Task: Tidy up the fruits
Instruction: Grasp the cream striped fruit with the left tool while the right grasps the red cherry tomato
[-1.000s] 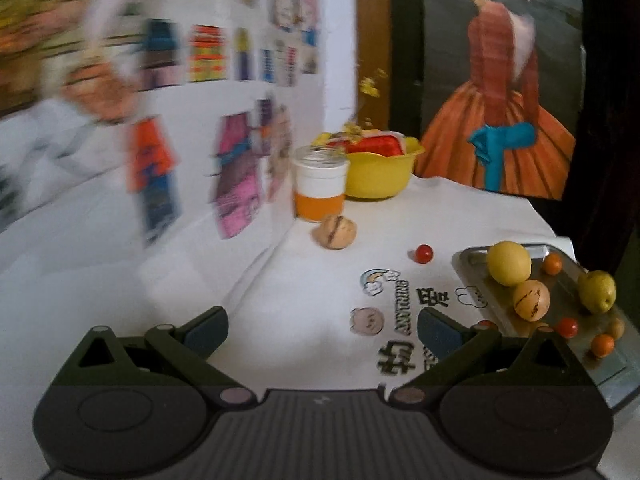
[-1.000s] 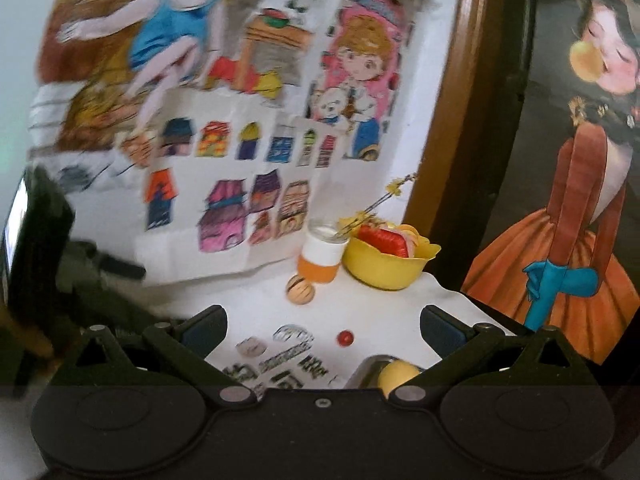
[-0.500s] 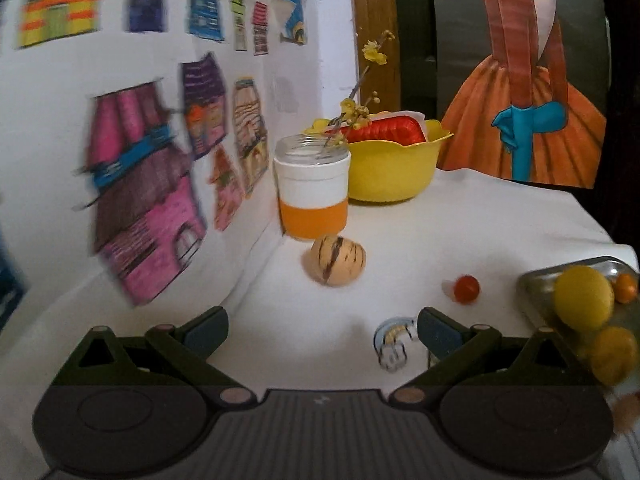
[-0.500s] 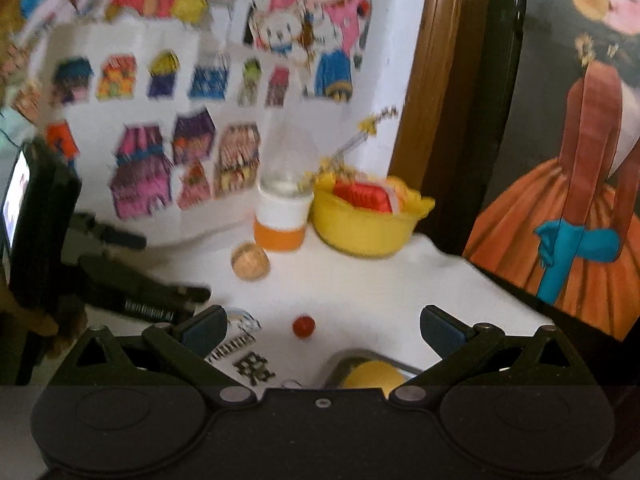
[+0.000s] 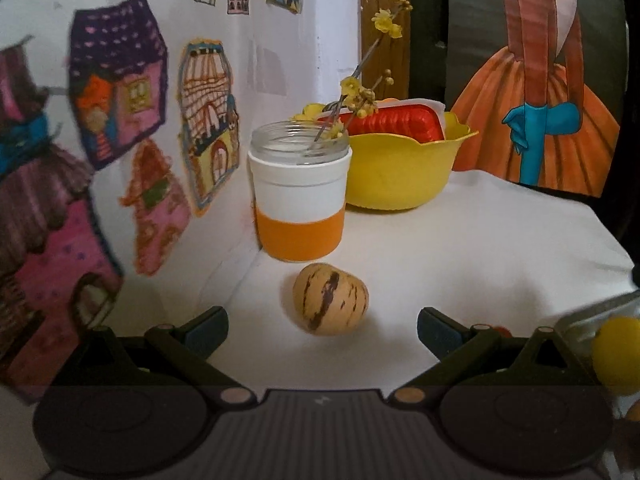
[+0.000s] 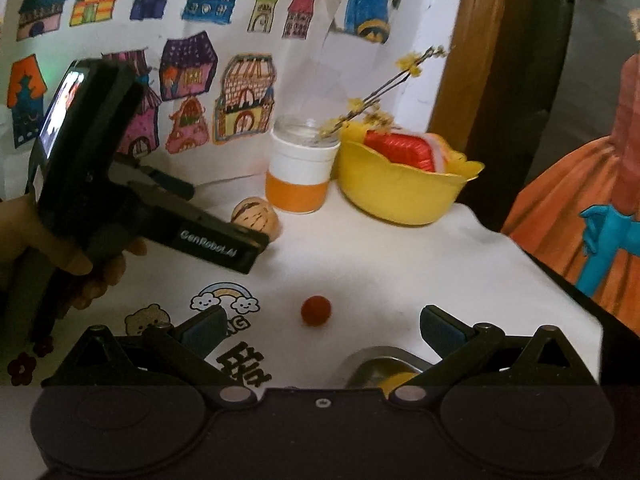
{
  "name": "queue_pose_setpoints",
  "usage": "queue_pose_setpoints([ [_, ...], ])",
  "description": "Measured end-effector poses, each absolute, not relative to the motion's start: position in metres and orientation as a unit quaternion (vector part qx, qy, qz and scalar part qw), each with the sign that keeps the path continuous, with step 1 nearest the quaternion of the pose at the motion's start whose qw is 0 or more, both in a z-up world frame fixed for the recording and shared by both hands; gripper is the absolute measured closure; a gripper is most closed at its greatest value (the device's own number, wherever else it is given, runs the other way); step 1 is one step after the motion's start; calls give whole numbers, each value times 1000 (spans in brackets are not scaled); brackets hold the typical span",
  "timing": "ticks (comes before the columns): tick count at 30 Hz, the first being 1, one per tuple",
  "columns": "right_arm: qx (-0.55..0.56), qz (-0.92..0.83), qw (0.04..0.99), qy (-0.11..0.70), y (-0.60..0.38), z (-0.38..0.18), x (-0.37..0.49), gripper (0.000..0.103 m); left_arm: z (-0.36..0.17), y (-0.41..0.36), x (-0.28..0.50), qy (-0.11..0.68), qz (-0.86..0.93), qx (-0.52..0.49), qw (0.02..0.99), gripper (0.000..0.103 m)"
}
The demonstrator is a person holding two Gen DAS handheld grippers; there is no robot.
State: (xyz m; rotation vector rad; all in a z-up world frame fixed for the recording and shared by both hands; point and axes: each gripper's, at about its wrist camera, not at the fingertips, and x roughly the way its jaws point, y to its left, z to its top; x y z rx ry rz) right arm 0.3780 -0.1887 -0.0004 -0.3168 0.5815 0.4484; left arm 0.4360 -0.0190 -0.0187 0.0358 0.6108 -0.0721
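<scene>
the striped pepino melon [image 5: 330, 305] lies on the white counter [image 5: 480, 248], just in front of the glass jar [image 5: 300, 200] with its white and orange sleeve, and midway ahead of the left claw [image 5: 322, 330], whose jaws stand spread and empty to either side of it. this looks like the reach-in step of a pick; next the claw needs to slide further forward around the smooth, egg-shaped fruit and close gently, clear of the jar. a scalloped yellow plastic bowl [image 5: 400, 168] sits behind. the right claw [image 6: 323, 330] hangs released above a small, glossy cherry tomato [image 6: 316, 310]; a metal tray [image 6: 380, 362] edge shows below.
</scene>
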Motion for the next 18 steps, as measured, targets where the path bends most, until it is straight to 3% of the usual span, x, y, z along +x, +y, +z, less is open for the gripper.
queue_pose_setpoints([
  [15, -138, 223, 909, 324, -177, -16, 415, 16, -26, -11, 451, 284, -77, -16, 955, 1],
  [18, -148, 230, 902, 333, -170, -21, 419, 25, -25, -9, 450, 279, -79, -21, 957, 3],
])
